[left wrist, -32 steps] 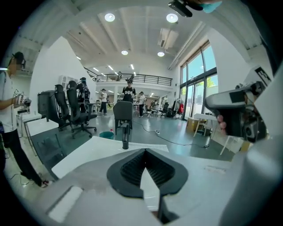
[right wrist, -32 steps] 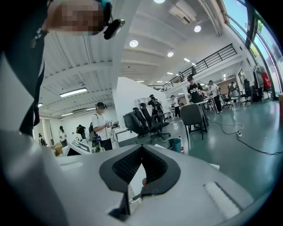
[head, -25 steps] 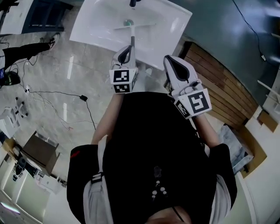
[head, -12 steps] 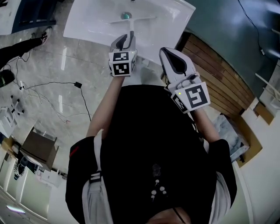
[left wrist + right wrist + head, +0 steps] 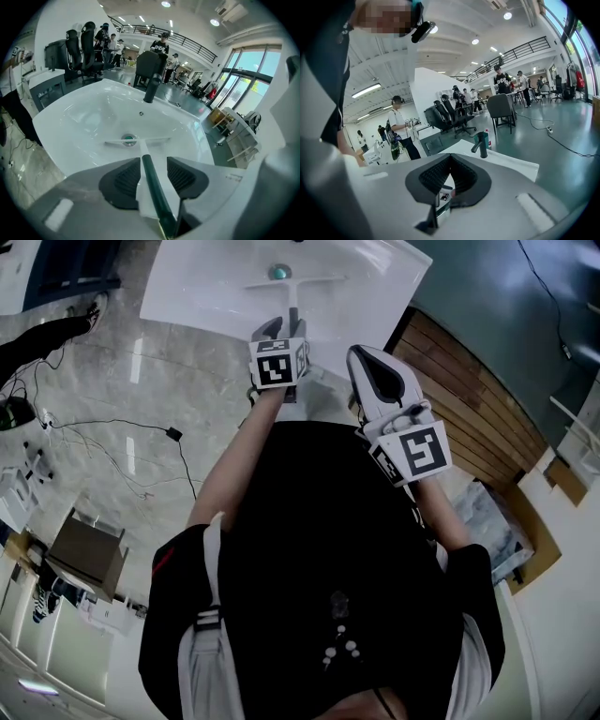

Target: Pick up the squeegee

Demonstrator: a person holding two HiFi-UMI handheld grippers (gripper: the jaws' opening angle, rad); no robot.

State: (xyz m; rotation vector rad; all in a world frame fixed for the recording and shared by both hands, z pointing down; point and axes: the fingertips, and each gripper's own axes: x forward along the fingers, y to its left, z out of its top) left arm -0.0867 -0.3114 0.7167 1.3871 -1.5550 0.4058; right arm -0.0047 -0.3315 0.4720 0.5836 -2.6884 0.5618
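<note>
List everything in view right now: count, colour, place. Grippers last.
sink: one, white, ahead of the person
squeegee: one, white blade, dark green handle, lying in the sink, blade across the drain
drain: one, teal, basin bottom
faucet: one, black, sink's far rim
wooden slats: one panel, brown, right of the sink
cables: several, black, on the floor at left
office chairs: a few, black, beyond the sink
left gripper: one, pale grey, jaws opening, squeegee handle between them, not pressed
right gripper: one, pale grey, jaws together, empty, right of the sink
</note>
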